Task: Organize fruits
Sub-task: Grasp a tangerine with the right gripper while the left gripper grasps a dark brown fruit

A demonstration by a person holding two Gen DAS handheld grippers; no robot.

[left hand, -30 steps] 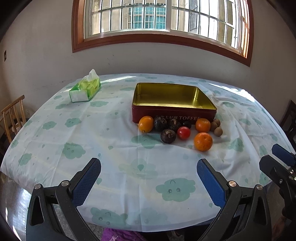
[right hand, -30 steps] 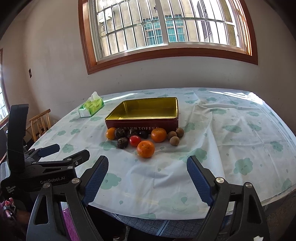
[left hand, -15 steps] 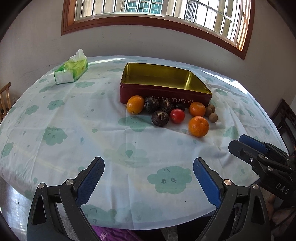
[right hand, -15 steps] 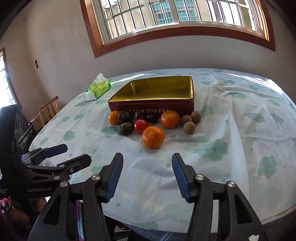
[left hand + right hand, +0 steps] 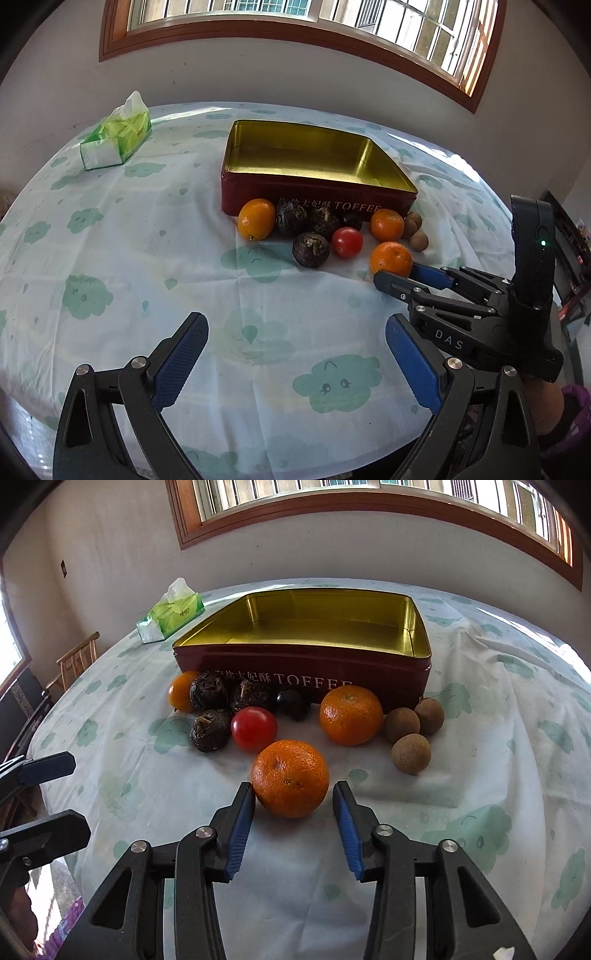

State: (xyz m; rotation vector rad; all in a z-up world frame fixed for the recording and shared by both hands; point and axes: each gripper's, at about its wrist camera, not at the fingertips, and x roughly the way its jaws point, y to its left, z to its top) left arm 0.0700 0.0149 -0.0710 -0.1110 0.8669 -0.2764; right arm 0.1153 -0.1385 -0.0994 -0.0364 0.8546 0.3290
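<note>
Two grippers over the tablecloth (image 5: pixel 110 236). Left gripper (image 5: pixel 295 363) spread wide, nothing inside. Right gripper (image 5: pixel 293 821) just been closing, tips either side of the nearest orange (image 5: pixel 290 778), pads not yet pressing. Behind it, a red tomato (image 5: pixel 254 728), another orange (image 5: pixel 351 715), dark fruits and brown ones. Farther back, an open toffee tin (image 5: pixel 391 681). Farthest, a tissue box (image 5: pixel 171 614).

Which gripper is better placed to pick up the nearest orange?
Right. The right gripper has been closing, its jaws flanking the nearest round orange without pressing. The left gripper hangs open over bare tablecloth.
</note>
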